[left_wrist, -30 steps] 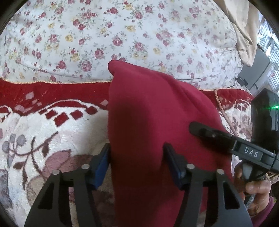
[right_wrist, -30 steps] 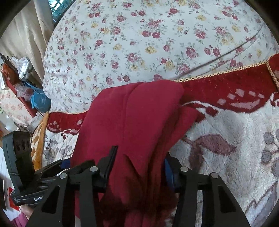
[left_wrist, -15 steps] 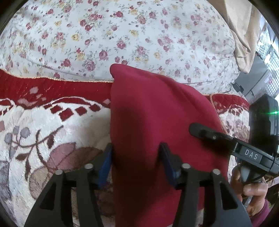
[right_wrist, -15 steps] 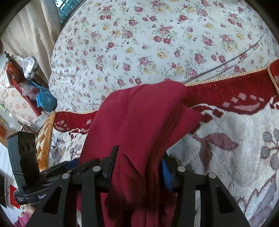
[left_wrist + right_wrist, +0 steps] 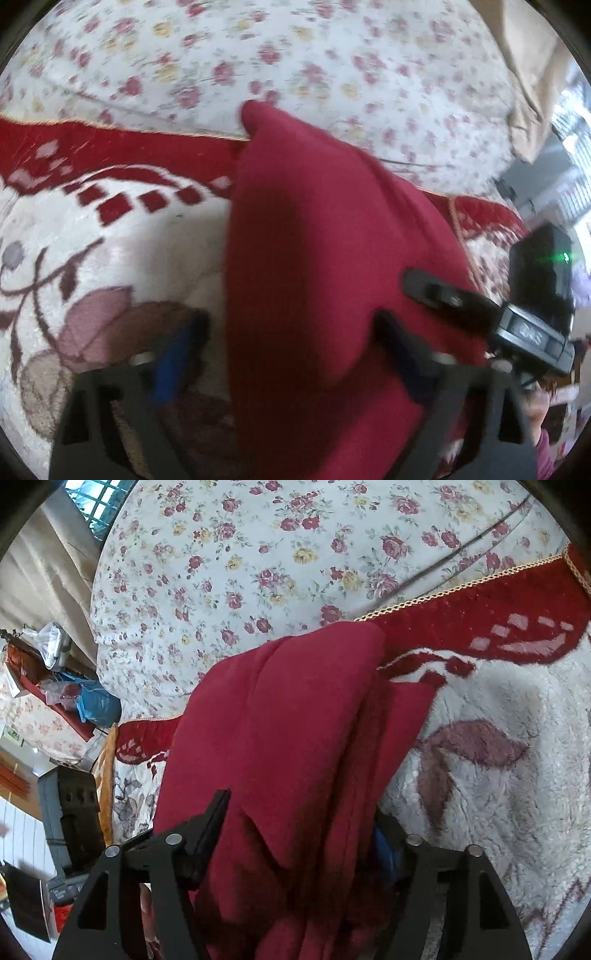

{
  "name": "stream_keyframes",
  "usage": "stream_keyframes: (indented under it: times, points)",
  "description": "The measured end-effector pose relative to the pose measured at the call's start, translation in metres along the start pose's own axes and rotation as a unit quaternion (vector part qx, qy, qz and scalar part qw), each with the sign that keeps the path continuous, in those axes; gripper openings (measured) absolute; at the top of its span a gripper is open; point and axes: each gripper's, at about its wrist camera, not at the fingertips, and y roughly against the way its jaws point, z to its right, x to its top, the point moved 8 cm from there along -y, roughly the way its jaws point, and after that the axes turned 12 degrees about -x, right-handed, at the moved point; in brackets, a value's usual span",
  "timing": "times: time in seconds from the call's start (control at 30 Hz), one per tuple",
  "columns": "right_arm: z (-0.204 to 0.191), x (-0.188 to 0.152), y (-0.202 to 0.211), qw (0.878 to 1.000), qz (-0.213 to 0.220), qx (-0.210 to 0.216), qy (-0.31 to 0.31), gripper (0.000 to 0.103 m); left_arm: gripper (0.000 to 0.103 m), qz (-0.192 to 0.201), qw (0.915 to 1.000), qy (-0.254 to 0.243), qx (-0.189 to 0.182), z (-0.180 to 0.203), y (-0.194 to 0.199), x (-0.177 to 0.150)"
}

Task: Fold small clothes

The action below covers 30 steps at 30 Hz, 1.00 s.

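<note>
A dark red knitted garment (image 5: 317, 258) lies folded on the plush red-and-white blanket (image 5: 122, 236). It runs away from both grippers toward the flowered sheet. My left gripper (image 5: 291, 343) stands open, its fingers wide on either side of the cloth's near end. The frame is blurred. In the right wrist view the same garment (image 5: 288, 738) shows stacked layers. My right gripper (image 5: 303, 830) has its fingers pressed against a thick bunch of that cloth. The right gripper's body (image 5: 532, 325) also shows at the right of the left wrist view.
A flowered sheet (image 5: 280, 554) covers the bed beyond the blanket (image 5: 509, 760). A beige curtain (image 5: 532, 74) hangs at the right. Bags and clutter (image 5: 74, 686) sit by the bed's left side.
My left gripper has opened wider and let the garment's edge go. The left view has shifted and blurred. My right gripper keeps its hold and has moved little.
</note>
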Motion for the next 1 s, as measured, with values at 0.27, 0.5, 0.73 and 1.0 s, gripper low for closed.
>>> stream_keyframes:
  times: [0.27,0.5,0.73,1.0]
  points:
    - [-0.046,-0.007,0.044,0.997,-0.011,0.079,-0.005,0.050,0.049,0.017,0.9998,-0.008,-0.009,0.027,0.069,-0.006]
    - [-0.089,-0.055,0.031,0.994,-0.063,0.055,0.074,0.061,0.055,-0.001,0.9969,0.011,0.078,-0.007,0.111,-0.057]
    - [-0.086,-0.062,0.076,0.988,0.006,-0.050,0.144,0.069,0.075,0.017,0.9881,-0.020,0.151,-0.020,0.126,-0.073]
    - [-0.152,-0.090,0.077,0.947,0.023,-0.049,0.316,0.050,0.086,0.077,0.9759,-0.021,0.203,-0.034,0.130,-0.055]
